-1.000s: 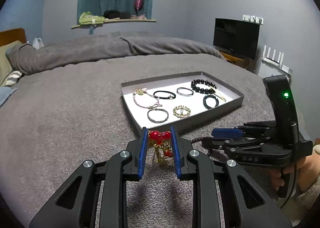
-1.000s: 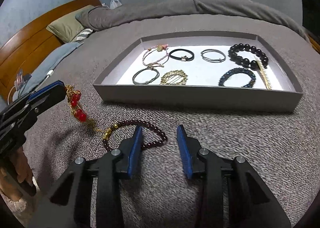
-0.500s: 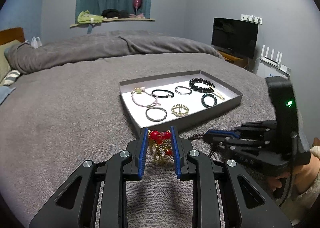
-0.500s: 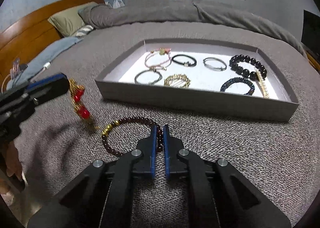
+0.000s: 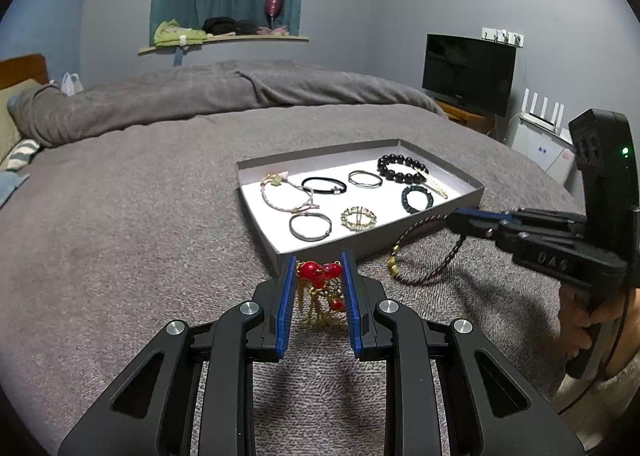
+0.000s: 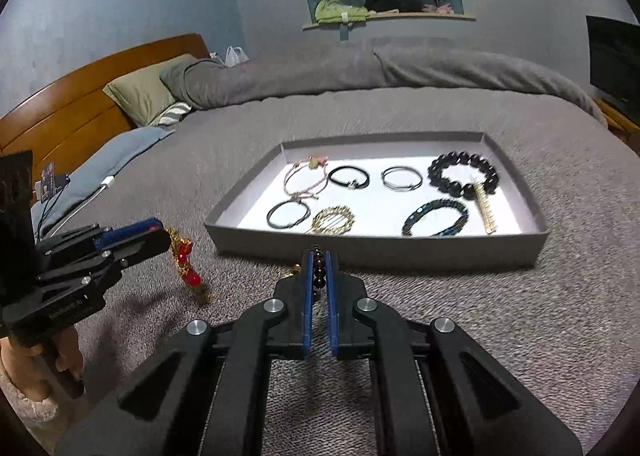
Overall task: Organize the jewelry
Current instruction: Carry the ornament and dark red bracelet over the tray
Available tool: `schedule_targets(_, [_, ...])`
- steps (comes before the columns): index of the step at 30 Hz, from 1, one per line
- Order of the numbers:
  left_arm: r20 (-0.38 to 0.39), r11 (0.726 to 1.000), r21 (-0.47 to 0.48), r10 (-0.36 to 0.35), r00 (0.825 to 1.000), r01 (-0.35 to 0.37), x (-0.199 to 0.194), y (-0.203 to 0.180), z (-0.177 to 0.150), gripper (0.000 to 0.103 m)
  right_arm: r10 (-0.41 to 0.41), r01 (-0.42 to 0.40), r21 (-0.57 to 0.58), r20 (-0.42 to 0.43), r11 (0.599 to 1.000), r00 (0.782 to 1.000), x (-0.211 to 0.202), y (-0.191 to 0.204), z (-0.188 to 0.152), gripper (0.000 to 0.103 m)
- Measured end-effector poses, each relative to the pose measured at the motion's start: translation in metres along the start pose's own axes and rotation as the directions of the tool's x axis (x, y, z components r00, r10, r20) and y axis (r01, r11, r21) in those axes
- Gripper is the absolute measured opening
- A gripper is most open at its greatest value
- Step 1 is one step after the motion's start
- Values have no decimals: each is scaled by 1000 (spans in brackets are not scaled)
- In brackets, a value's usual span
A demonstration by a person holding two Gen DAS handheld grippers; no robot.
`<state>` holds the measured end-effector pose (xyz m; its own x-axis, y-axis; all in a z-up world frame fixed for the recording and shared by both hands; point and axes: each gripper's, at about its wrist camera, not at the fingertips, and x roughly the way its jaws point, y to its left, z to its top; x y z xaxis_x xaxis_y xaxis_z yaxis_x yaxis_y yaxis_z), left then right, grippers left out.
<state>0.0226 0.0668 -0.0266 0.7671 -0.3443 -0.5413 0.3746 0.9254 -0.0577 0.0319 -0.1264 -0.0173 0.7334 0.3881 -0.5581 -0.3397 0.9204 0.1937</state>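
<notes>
My left gripper point(image 5: 319, 265) is shut on a red-bead ornament with gold tassels point(image 5: 320, 271), held just above the grey blanket; the same ornament point(image 6: 185, 256) hangs from it in the right wrist view. My right gripper point(image 6: 319, 256) is shut on a dark brown bead bracelet point(image 6: 319, 274), lifted off the blanket; in the left wrist view the bracelet point(image 5: 424, 252) dangles from its tip in front of the tray. The grey tray point(image 5: 276, 252) point(image 6: 376, 252) holds several bracelets and hair ties on its white floor.
The tray lies on a bed covered by a grey blanket point(image 5: 120, 216), with a rolled duvet point(image 6: 360, 68) and pillows point(image 6: 140, 92) beyond. A television point(image 5: 468, 72) stands at the right. A person's hand point(image 5: 584, 320) grips the right gripper's handle.
My right gripper closed on the dark bead bracelet and lifted it off the blanket toward the tray. The left gripper stayed still with the red ornament.
</notes>
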Motion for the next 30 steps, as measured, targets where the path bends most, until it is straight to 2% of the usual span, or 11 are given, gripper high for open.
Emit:
schedule_targets(10, [23, 1000, -3, -6, 1000, 6, -6, -3, 3, 24, -41, 39, 27, 84, 999, 996, -24, -16, 13, 6])
schedule_targets(15, [31, 1000, 2, 13, 999, -13, -8, -2, 8, 24, -56, 53, 25, 109, 998, 993, -29, -20, 21, 6])
schedule_targets(25, [52, 1000, 7, 7, 999, -8, -9, 4, 32, 24, -86, 83, 24, 190, 996, 978, -37, -30, 68, 6])
schedule_targets(30, [53, 1000, 28, -2, 999, 0, 1, 2, 51, 24, -71, 67, 26, 193, 997, 979, -20, -36, 84, 6])
